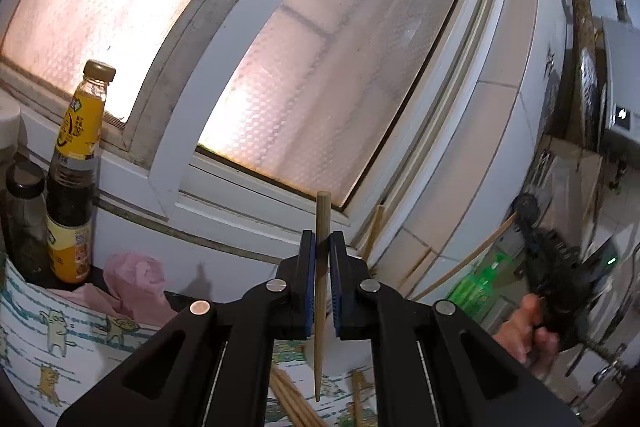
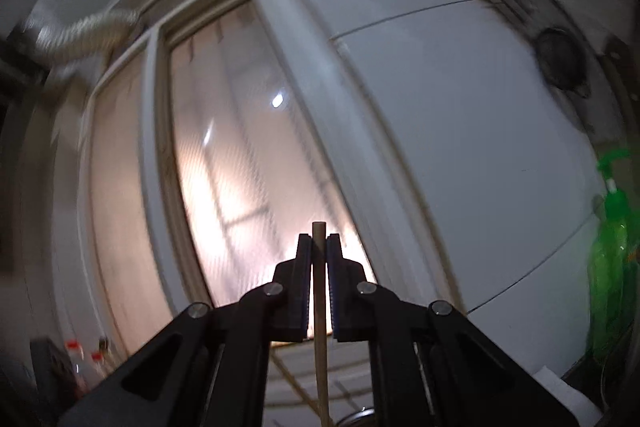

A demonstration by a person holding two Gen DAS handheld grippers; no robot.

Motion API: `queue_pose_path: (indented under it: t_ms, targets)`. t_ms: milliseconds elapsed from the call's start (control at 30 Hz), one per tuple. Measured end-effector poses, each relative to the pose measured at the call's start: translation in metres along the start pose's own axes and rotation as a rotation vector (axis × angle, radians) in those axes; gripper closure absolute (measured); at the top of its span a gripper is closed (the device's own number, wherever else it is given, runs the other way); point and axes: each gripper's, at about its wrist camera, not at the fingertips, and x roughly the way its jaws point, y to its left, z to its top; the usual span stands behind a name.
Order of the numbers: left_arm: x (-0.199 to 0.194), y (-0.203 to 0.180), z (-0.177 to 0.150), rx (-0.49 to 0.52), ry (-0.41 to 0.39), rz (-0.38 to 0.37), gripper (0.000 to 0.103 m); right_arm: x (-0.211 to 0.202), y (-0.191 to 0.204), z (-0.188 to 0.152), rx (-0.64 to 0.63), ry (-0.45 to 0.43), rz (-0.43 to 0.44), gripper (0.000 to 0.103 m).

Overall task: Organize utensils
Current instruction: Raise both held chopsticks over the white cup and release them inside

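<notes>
In the left wrist view, the left gripper (image 1: pixel 322 239) is closed on a wooden chopstick (image 1: pixel 321 291). The chopstick stands almost upright between the blue pads. It is light brown and smooth; its thick flat end rises above the fingertips, and its thin pointed end hangs down over a cloth with cartoon cats (image 1: pixel 60 331). More chopsticks (image 1: pixel 288 403) lie on this cloth under the gripper, and some others lean against the tiled wall (image 1: pixel 472 155) beside the window (image 1: pixel 304 75). At the left, a sauce bottle with a yellow label (image 1: pixel 76 171) stands near a pink rag (image 1: pixel 134 281). At the right edge, a hand (image 1: pixel 524 335) holds the right gripper (image 1: pixel 560 267), which is blurred here, with a thin stick reaching out from it toward the wall. A green bottle (image 1: pixel 476 287) is behind it.

In the right wrist view, the right gripper (image 2: pixel 319 247) is also closed, on a second chopstick (image 2: pixel 320 307). This one is the same pale wood, upright between the pads, with its flat end a little above the fingertips and its long part going down out of the frame. The gripper points upward at the window (image 2: pixel 224 187) and the white wall (image 2: pixel 460 147). The green bottle (image 2: pixel 608 259) stands at the right.
</notes>
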Motion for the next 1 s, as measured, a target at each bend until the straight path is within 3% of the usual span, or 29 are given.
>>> queue_pose_path:
  t_ms: [133, 233, 300, 367, 467, 600, 733, 767, 867, 967, 1000]
  targets:
    - [-0.003, -0.002, 0.0, 0.015, -0.028, 0.013, 0.097, 0.006, -0.011, -0.01, -0.001, -0.005, -0.067, 0.097]
    - [-0.002, -0.006, 0.0, 0.032, -0.045, 0.018, 0.097, 0.028, -0.027, -0.03, 0.015, 0.13, -0.084, 0.097]
    - [0.002, -0.017, 0.004, 0.06, -0.058, 0.09, 0.097, 0.041, -0.039, -0.041, 0.047, 0.221, -0.08, 0.097]
    - [0.006, -0.03, 0.013, 0.066, -0.063, 0.071, 0.097, 0.055, -0.052, -0.052, 0.077, 0.323, -0.078, 0.097]
    - [0.018, -0.058, 0.033, 0.064, -0.058, 0.029, 0.097, 0.067, -0.061, -0.057, 0.114, 0.402, -0.047, 0.096]
    - [0.038, -0.106, 0.056, 0.138, -0.09, 0.023, 0.097, 0.069, -0.063, -0.06, 0.137, 0.458, -0.019, 0.094]
    - [0.07, -0.141, 0.063, 0.25, -0.11, 0.086, 0.097, 0.067, -0.067, -0.06, 0.168, 0.469, -0.006, 0.094]
    - [0.08, -0.146, 0.063, 0.269, -0.1, 0.118, 0.097, 0.068, -0.071, -0.06, 0.19, 0.476, -0.004, 0.09]
    - [0.113, -0.155, 0.056, 0.309, -0.036, 0.161, 0.097, 0.066, -0.08, -0.057, 0.235, 0.467, -0.013, 0.061]
    - [0.136, -0.163, 0.043, 0.366, -0.006, 0.191, 0.097, 0.064, -0.081, -0.049, 0.238, 0.444, -0.02, 0.058]
    - [0.143, -0.165, 0.038, 0.386, 0.007, 0.197, 0.097, 0.062, -0.083, -0.047, 0.253, 0.433, -0.02, 0.048]
